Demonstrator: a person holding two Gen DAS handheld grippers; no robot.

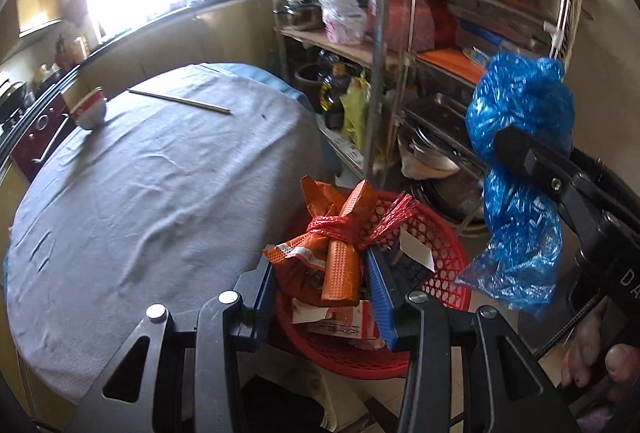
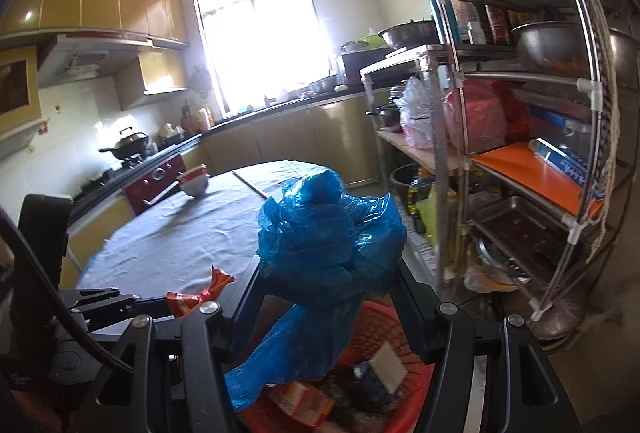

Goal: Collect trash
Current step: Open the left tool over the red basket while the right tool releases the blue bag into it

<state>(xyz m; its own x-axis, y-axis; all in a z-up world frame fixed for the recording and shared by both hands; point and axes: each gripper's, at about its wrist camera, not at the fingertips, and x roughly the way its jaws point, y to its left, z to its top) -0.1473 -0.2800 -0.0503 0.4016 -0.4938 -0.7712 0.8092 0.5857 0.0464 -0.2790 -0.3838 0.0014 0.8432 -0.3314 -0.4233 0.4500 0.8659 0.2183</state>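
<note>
The left gripper jaws clamp an orange wrapper bundle over the red basket. The right gripper jaws grip a blue plastic bag.

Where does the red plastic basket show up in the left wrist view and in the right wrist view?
Left wrist: red basket lower centre, beyond the left gripper, which holds an orange wrapper bundle.
Right wrist: red basket bottom centre, under the blue plastic bag held by the right gripper.
Shared landmark: red-and-white bowl on the grey tablecloth.

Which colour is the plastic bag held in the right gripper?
Blue; the right wrist view shows it best.
</note>
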